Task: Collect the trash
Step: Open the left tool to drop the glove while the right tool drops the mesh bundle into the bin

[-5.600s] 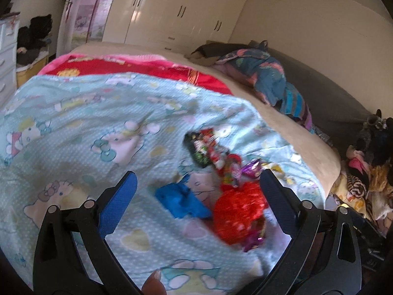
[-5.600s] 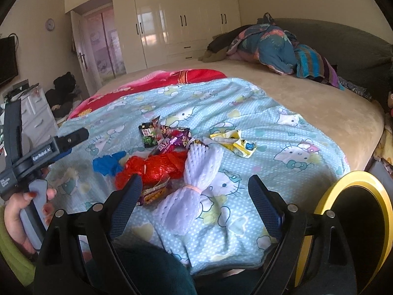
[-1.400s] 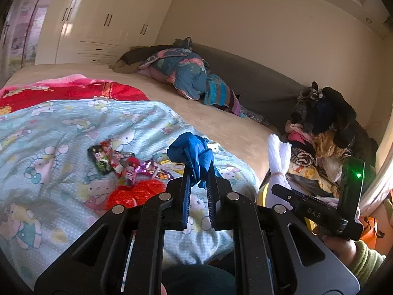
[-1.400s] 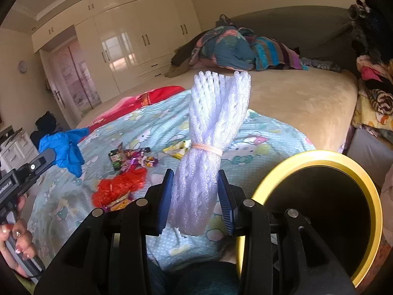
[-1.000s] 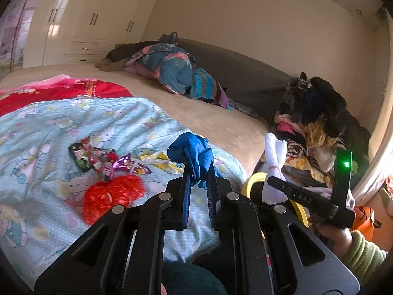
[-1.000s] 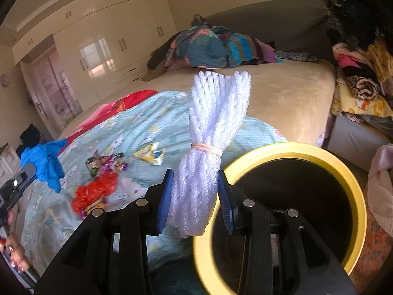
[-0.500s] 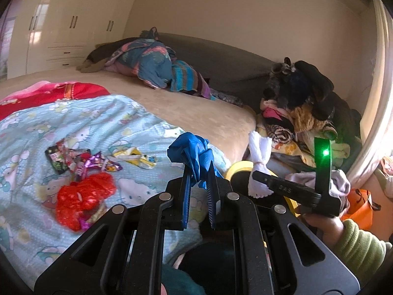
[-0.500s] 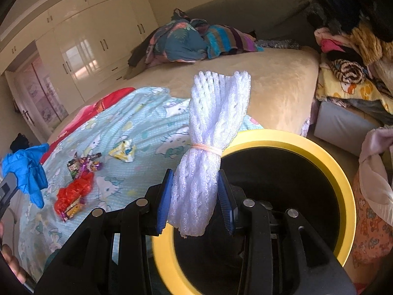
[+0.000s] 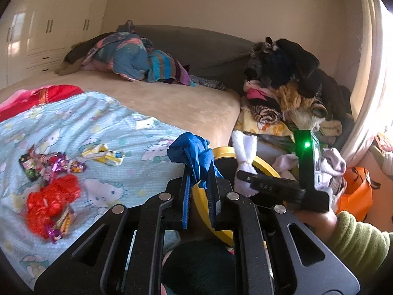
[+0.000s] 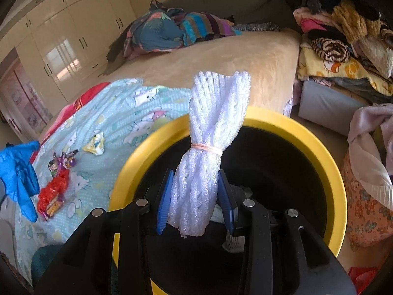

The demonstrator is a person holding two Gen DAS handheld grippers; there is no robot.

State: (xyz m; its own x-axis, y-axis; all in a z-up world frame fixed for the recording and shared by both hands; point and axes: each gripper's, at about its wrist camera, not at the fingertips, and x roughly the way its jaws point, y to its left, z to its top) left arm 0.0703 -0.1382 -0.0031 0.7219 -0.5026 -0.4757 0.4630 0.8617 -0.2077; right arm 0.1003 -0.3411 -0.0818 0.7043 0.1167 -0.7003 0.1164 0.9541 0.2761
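My left gripper point(image 9: 198, 179) is shut on a crumpled blue glove point(image 9: 192, 151), held near the bed's edge beside the yellow-rimmed black bin point(image 9: 222, 150). In the right wrist view my right gripper point(image 10: 195, 191) is shut on a white foam net bundle point(image 10: 208, 147) tied with a rubber band, directly over the bin's dark opening; its rim point(image 10: 316, 147) curves around it. The glove point(image 10: 18, 169) shows at far left there. The foam bundle point(image 9: 244, 158) and right gripper point(image 9: 248, 175) also appear in the left wrist view. A red mesh bag point(image 9: 52, 198), candy wrappers point(image 9: 52, 163) and a yellow wrapper point(image 9: 104, 154) lie on the blue blanket.
The bed point(image 9: 172, 103) carries a blue cartoon blanket point(image 9: 103, 127) and heaped clothes point(image 9: 132, 56) at its far side. A pile of plush toys and fabric point(image 9: 289, 86) stands right of the bin, with an orange bag point(image 9: 356, 191) near the floor. A green sleeve point(image 9: 361, 243) holds the right gripper.
Both grippers have swung right and down toward the bin. The foam bundle now hangs over the bin's opening, and the bin fills more of the right wrist view. Both grips are unchanged.
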